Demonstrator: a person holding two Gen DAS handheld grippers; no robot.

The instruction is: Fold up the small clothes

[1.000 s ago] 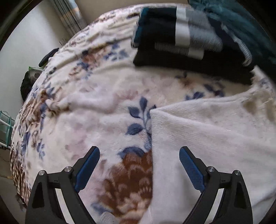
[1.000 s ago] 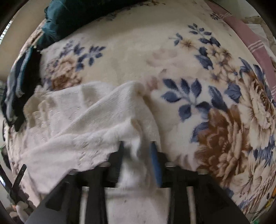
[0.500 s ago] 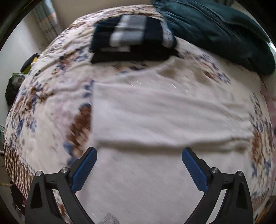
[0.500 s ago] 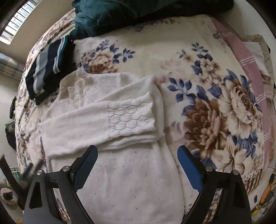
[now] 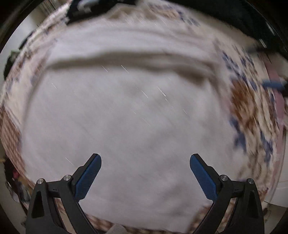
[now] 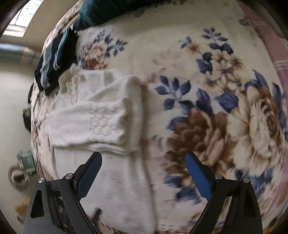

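Note:
A white knit sweater (image 5: 126, 111) lies flat on the floral blanket (image 5: 248, 111), blurred by motion in the left wrist view. My left gripper (image 5: 145, 161) hangs open straight above its lower body, touching nothing. In the right wrist view the sweater (image 6: 100, 117) has a lace-cuffed sleeve (image 6: 106, 122) folded across its chest. My right gripper (image 6: 143, 160) is open over the sweater's right side edge, nothing between its blue pads. The other gripper's blue pad (image 5: 273, 85) shows at the right edge of the left wrist view.
A folded dark striped garment (image 6: 54, 57) sits beside the sweater's collar. A teal garment (image 6: 100, 12) lies at the blanket's far end. A pink striped cloth (image 6: 270, 39) runs along the bed's right side. The bed edge and floor clutter (image 6: 21, 171) are at left.
My right gripper let go of the sleeve, opened wide and drew back to the right. My left gripper swept from the blanket across to above the sweater's body.

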